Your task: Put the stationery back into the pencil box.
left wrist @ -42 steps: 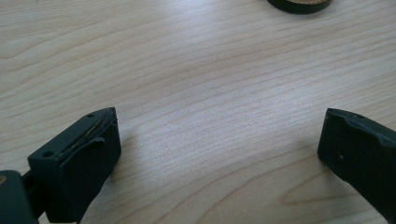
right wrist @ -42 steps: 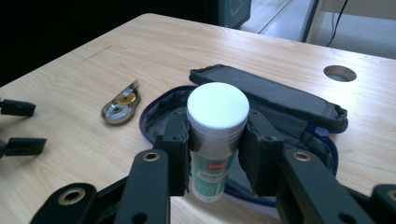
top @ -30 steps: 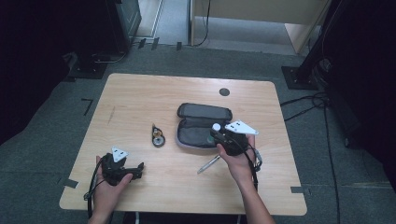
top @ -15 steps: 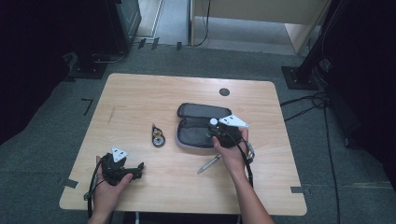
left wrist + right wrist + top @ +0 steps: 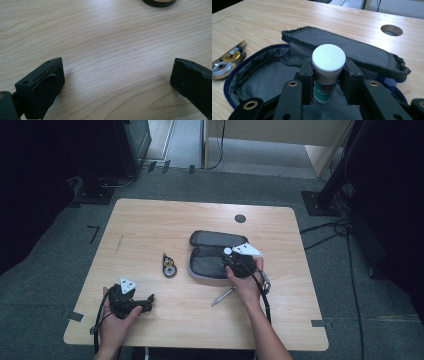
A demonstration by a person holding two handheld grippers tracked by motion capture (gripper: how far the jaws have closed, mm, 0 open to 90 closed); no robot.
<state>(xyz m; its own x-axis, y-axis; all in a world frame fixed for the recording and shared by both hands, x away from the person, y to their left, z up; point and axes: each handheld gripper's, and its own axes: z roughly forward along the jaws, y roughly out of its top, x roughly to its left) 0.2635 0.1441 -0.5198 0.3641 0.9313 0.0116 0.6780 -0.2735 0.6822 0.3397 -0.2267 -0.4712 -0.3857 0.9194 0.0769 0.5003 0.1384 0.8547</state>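
Observation:
My right gripper (image 5: 329, 69) is shut on a glue stick (image 5: 328, 60) with a white cap and a green label, gripped just below the cap. It hangs over the grey lining of an open dark pencil case (image 5: 367, 53). In the high view the right gripper (image 5: 231, 262) sits above the case (image 5: 210, 255) at the table's middle right, the glue stick's white cap (image 5: 227, 251) pointing away from the person. My left gripper (image 5: 145, 301) rests near the front left, and in its own view the left gripper (image 5: 117, 75) stands open over bare wood.
A correction tape dispenser (image 5: 169, 266) (image 5: 227, 62) lies left of the case. A pen (image 5: 223, 296) lies on the wooden table (image 5: 150, 230) just in front of the case, by the right hand. A round cable hole (image 5: 240, 218) (image 5: 391, 30) is behind the case.
My right gripper has moved a little forward and down over the open case with the glue stick in it. The left gripper has stayed put.

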